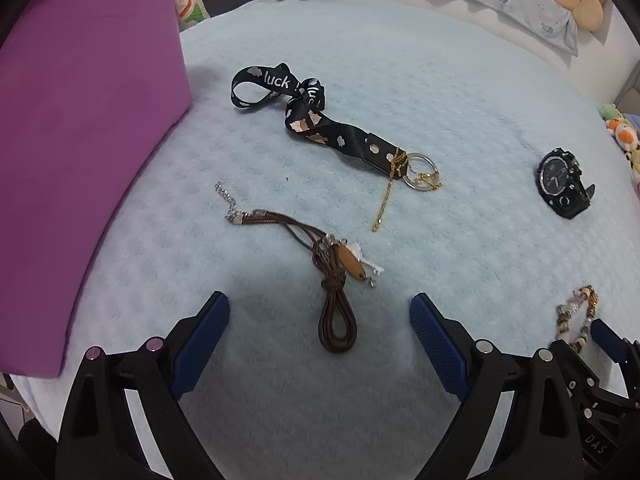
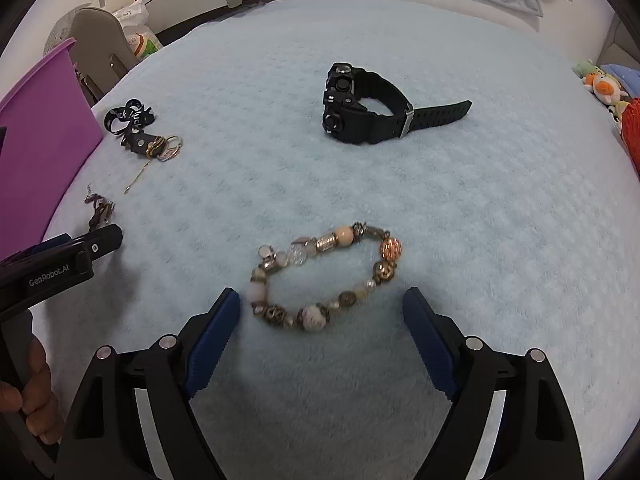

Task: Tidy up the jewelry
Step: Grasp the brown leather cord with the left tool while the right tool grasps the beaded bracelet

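right gripper [image 2: 321, 300] open, bracelet [image 2: 325, 277] between fingers, watch [image 2: 362, 106] ahead; left gripper [image 1: 320, 308] open over cord [image 1: 334, 280], purple box [image 1: 80, 120] left.

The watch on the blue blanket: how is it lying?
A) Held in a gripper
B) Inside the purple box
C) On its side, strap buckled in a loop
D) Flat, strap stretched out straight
C: the watch rests on its side on the blanket, its strap fastened into a loop with the free end sticking out, clear of both grippers.
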`<state>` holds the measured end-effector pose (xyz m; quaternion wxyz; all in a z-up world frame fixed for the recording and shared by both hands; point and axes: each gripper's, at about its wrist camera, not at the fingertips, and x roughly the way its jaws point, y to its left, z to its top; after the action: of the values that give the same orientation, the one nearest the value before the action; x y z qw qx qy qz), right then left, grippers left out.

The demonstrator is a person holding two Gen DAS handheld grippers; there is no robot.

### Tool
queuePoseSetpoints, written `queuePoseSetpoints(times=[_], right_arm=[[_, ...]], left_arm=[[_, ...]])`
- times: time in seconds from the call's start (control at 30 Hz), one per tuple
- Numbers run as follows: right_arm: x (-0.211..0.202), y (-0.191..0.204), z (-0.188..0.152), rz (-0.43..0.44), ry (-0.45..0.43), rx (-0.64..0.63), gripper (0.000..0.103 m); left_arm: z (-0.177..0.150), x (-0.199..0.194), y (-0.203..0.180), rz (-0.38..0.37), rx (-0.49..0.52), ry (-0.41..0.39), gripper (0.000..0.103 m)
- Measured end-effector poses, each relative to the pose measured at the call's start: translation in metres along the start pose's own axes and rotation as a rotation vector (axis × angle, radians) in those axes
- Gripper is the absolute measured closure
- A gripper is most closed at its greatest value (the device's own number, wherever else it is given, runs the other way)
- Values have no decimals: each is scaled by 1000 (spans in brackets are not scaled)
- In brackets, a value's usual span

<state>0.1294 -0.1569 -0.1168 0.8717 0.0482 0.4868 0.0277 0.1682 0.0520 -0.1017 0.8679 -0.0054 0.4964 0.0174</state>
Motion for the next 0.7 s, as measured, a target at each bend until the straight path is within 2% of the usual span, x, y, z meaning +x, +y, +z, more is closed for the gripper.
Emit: queuePoseSetpoints(times=[0.2, 0.43, 0.5, 0.67, 0.7], right_arm=[[7, 4, 4, -34, -24, -36, 22], [7, 6, 0, -47, -46, -49, 22], [6, 6, 0, -52, -46, -52, 23], [4, 8, -2, -54, -50, -58, 25], [3, 9, -2, -53, -51, -60, 28]], left_arm=[[11, 12, 2, -7, -20, -6, 6], [13, 18, -4, 22, -14, -35, 7], [13, 17, -5, 19, -22, -40, 13], [16, 11, -10, 3, -6, -62, 52], [15, 9, -11, 11, 5, -66, 56]])
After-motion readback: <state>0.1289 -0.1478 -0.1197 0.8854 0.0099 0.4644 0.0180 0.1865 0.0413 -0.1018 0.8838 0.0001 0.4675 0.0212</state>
